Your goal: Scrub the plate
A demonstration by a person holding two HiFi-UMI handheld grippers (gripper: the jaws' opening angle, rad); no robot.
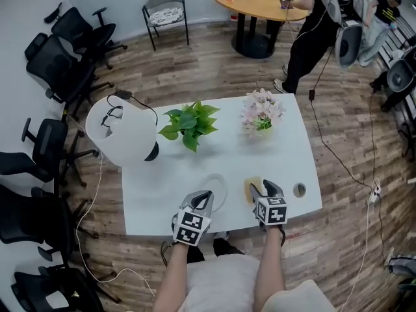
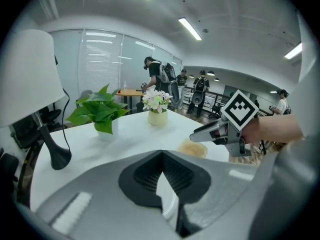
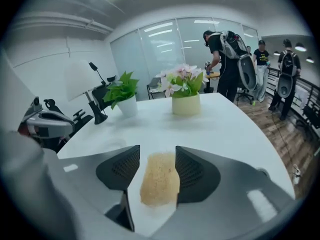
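Observation:
A white plate (image 1: 220, 186) lies on the white table (image 1: 286, 148) near its front edge. My left gripper (image 1: 204, 195) is at the plate's near-left rim. In the left gripper view its jaws (image 2: 161, 156) meet at the tips, and a sliver of the plate's rim (image 2: 165, 191) is pinched between them. A yellow sponge (image 1: 251, 187) lies flat on the table just right of the plate. My right gripper (image 1: 265, 188) stands open astride the sponge (image 3: 160, 181). The sponge sits between the two pads, close against the right pad.
A white lamp (image 1: 120, 132) stands at the table's left, a green pot plant (image 1: 190, 123) at the middle back, and a vase of flowers (image 1: 262, 112) at the back right. A cable hole (image 1: 299, 189) is right of my right gripper. People stand by a round table (image 1: 260, 2) beyond.

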